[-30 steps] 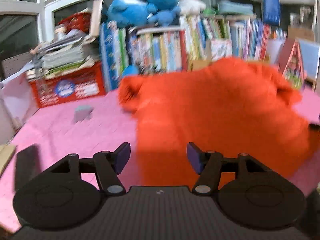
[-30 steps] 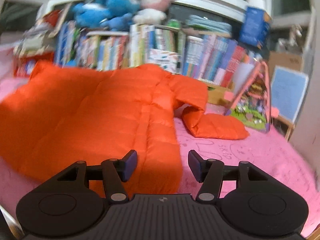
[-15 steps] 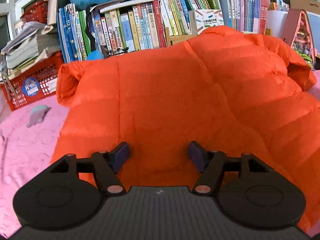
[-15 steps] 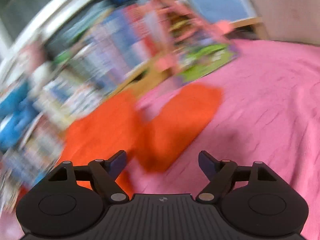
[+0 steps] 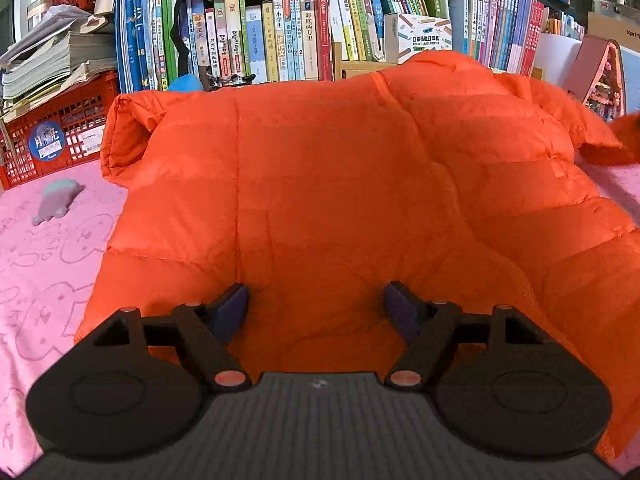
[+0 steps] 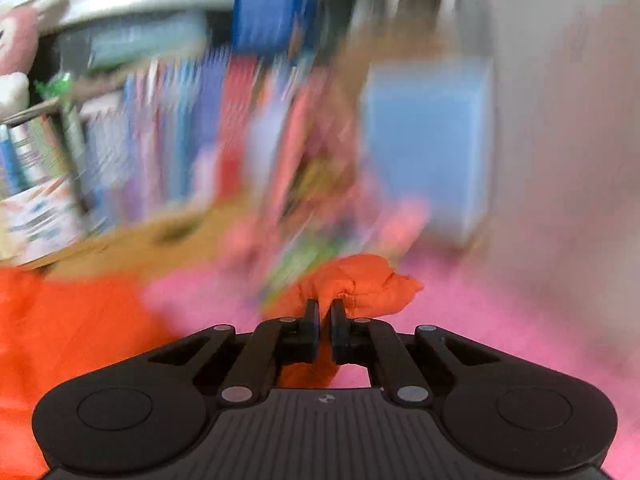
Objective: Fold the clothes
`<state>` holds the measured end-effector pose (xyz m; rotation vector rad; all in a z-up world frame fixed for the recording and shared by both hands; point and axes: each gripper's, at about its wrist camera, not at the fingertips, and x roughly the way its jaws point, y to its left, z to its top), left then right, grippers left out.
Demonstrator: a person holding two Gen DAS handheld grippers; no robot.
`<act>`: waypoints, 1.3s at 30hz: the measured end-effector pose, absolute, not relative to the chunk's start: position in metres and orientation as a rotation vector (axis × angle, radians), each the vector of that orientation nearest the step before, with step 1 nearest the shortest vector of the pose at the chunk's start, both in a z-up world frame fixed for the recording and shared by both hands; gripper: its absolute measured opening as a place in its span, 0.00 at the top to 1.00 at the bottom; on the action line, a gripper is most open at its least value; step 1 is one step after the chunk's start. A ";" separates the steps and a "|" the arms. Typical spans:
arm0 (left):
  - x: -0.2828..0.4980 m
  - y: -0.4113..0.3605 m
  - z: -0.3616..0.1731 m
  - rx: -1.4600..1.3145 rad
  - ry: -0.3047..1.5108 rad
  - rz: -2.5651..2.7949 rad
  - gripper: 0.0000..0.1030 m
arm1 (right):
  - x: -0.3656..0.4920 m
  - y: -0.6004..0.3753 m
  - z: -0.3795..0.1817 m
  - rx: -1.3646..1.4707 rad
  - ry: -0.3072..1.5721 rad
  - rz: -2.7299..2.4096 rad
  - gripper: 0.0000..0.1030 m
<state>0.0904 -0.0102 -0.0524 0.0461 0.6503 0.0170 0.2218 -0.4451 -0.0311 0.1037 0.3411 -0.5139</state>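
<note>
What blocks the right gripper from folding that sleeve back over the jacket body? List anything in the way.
Nothing visible does. The right gripper is shut on the sleeve, and only bare pink mat lies between it and the orange jacket. The left gripper, its jaws opening, sits over the jacket's near edge, gripping nothing. The right view is blurred.

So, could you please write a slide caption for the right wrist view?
Right tongs shut on the orange jacket's sleeve end above the pink mat, background motion-blurred.

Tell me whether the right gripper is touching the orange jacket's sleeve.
Touching. The right wrist view shows the right gripper with jaws shut on the bunched sleeve end of the orange jacket; fabric emerges ahead of and below the fingers.
</note>
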 end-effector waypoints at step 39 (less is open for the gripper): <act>0.101 0.112 0.026 -0.424 0.359 0.269 0.26 | 0.235 -0.187 -0.081 -0.065 0.632 0.241 0.43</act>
